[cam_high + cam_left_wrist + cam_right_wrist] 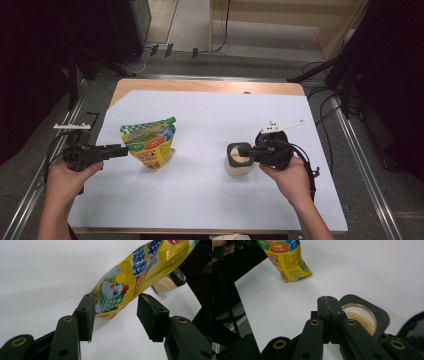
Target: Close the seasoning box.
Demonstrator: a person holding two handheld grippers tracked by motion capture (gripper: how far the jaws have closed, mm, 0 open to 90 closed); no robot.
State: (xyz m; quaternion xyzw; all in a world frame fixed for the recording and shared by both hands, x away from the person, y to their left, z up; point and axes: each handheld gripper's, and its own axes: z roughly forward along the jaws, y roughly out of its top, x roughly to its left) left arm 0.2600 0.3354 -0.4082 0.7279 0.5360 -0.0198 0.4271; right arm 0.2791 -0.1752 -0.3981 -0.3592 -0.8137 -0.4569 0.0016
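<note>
Standing near the table's (200,200) left edge, the yellow pouch (148,142) sits between the left gripper's (116,315) parted jaws, unpinched. The right gripper (328,306), jaws together, hovers over the open jar (362,317) right of centre; a nudge could topple either.

The only print stands on the yellow pouch (140,270), which sits toward the left edge of the tabletop (210,200). In the left gripper view its front carries large blue Chinese characters with white outlines running along the upper part; the first looks like 鲜, the others are cut off or too slanted to read surely. Below them sits a small red panel with white writing too fine to make out, beside a drawn chicken on green check. In the right gripper view the pouch's back shows orange, green and blue label patches, small lines of text and a white barcode patch near the bottom corner, none legible.
</note>
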